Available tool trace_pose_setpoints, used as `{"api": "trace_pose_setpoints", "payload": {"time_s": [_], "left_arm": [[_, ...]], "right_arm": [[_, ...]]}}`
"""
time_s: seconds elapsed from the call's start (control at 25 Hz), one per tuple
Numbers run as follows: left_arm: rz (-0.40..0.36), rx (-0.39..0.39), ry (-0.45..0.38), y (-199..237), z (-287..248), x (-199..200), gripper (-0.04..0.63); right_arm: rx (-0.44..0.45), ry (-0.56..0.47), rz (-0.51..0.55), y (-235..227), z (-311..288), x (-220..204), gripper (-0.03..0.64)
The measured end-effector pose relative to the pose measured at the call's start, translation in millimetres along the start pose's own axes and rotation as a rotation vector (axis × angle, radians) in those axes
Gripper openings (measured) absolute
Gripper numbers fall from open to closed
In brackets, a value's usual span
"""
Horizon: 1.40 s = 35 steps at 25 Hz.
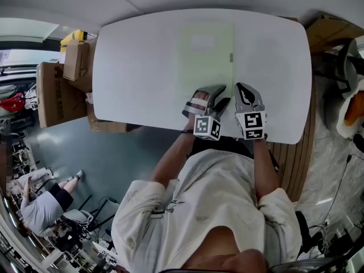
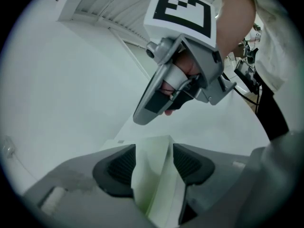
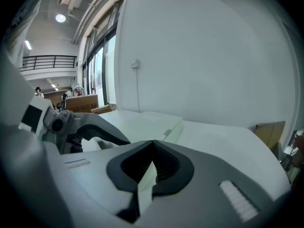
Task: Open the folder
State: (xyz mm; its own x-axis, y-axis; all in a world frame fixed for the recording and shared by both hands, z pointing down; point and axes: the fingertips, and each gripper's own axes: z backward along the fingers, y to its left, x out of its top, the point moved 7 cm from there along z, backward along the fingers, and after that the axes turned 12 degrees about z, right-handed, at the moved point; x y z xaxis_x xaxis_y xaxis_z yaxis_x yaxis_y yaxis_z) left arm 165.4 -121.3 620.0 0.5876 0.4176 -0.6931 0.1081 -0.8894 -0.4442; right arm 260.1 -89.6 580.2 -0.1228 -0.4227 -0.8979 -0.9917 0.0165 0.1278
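**Folder on white table, both grippers at its near edge**

Folder (image 1: 205, 53), pale green, lies on the white table (image 1: 136, 67), a little right of centre. We note the left gripper (image 1: 220, 95) at its near edge, jaws wide apart, the folder's corner between the pads but not pinched. Right gripper (image 1: 240, 87) sits just beside it at the near right corner. Its jaws are closed tip to tip on a thin pale sheet of the folder.
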Motion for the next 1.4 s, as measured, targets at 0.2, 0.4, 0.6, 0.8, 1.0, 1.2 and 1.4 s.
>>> {"api": "trace_pose_setpoints", "payload": {"time_s": [0.2,0.4,0.6,0.8,1.0,1.2,1.4], "left_arm": [[0.031,-0.001,-0.002,2,-1,0,0.239],[0.062,0.001,0.005,3,-1,-1,0.239],[0.079,0.003,0.013,5,-2,-4,0.238],[0.108,0.013,0.018,3,-2,-2,0.236],[0.102,0.031,0.015,7,4,-3,0.229],[0.081,0.039,0.019,6,8,-1,0.219],[0.074,0.048,0.011,6,12,-2,0.189]], "right_arm": [[0.040,0.039,-0.010,4,-4,-19,0.002],[0.104,0.056,-0.042,9,-7,-20,0.002],[0.151,0.104,-0.013,17,-14,-29,0.002],[0.175,0.100,-0.057,13,-12,-32,0.002],[0.202,0.100,-0.095,10,-14,-32,0.002],[0.202,0.113,-0.087,10,-11,-32,0.002],[0.199,0.117,-0.099,9,-13,-31,0.002]]}}
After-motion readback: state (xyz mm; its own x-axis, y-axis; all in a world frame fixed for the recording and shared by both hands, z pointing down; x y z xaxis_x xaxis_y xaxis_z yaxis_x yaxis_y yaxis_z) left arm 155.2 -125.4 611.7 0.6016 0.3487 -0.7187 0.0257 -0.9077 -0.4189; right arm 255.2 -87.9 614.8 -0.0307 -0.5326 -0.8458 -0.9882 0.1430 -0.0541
